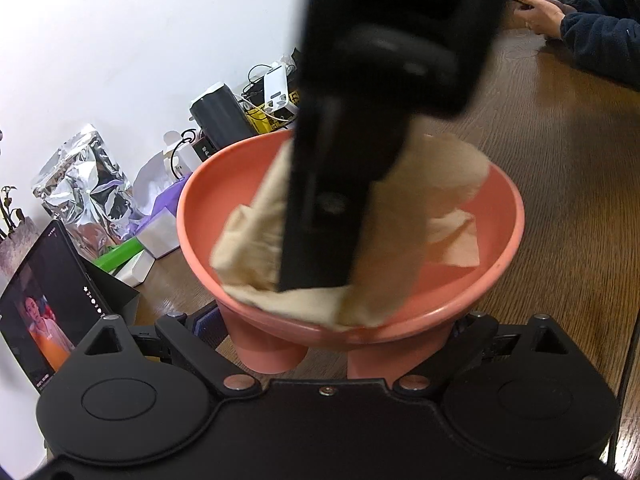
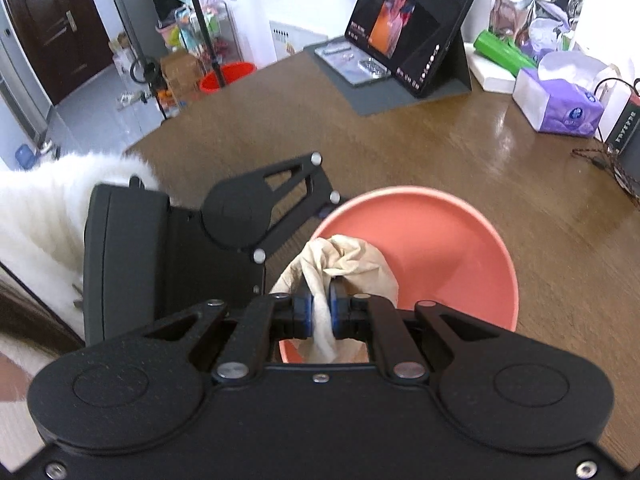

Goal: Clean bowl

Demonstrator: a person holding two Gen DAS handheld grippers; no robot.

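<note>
Salmon-pink plastic, smooth and glossy, likely slick under a pad.

- Far left by the wall: propped tablet (image 1: 52,300) with its screen lit, crinkled foil bag (image 1: 84,184) behind it. Both stand near the bowl's left side. A skidding bowl would reach them first.
- Left gripper (image 1: 338,320): jaws spread wide, blue pads set against the outer wall of the bowl (image 1: 500,248) low down, so it seems clamped on the bowl. The hold is on a sloping wall. Risk: sideways wiping force squeezes the bowl up and out of the pads, or turns it in them.
- Bowl sits on or just over the brown wooden table (image 1: 560,160). I cannot tell whether its feet bear weight. If not, the left gripper alone carries every push.
- Cloth (image 2: 352,260), beige and crumpled, lies inside the bowl, bunched toward the near wall and lapping the near rim.
- Right gripper (image 2: 320,312): pads pinched tight on a fold of the cloth, reaching down into the bowl. Only a thin fold is caught. Risk: a hard drag pulls it free, and bare pads scrape plastic.
- Far right: another person's hand (image 1: 540,12) rests on the table, well apart.
</note>
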